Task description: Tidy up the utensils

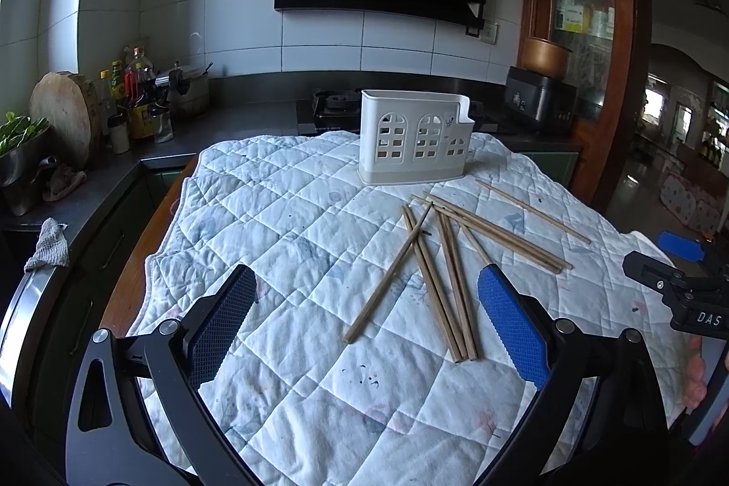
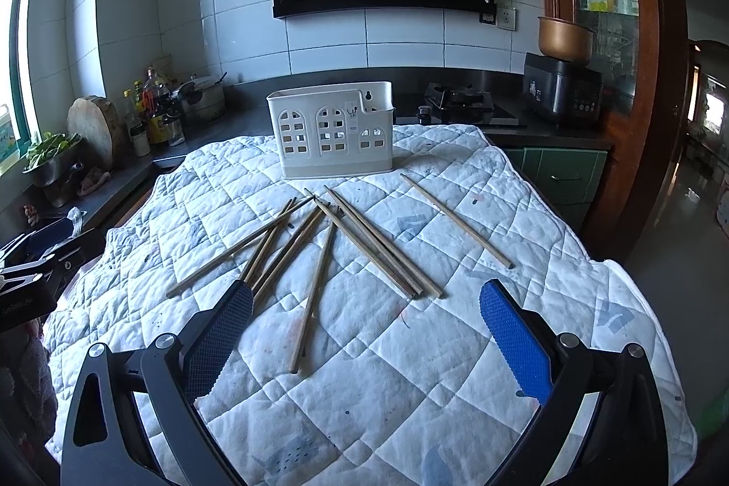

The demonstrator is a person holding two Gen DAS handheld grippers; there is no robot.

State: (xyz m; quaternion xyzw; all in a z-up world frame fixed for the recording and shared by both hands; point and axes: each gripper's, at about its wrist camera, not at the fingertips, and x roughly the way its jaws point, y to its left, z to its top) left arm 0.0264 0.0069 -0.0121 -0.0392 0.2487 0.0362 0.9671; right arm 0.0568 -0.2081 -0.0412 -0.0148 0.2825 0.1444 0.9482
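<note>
Several wooden chopsticks lie scattered on a white quilted cloth; they also show in the right wrist view. One chopstick lies apart to the right. A white utensil holder with arched cut-outs stands upright at the cloth's far side, also in the right wrist view, and looks empty. My left gripper is open and empty, just short of the pile. My right gripper is open and empty, with one chopstick end between its fingers.
A dark counter runs behind, with bottles, a round wooden chopping block and a bowl of greens at left. A gas stove and a black rice cooker stand at right. The right gripper's body shows at the cloth's right edge.
</note>
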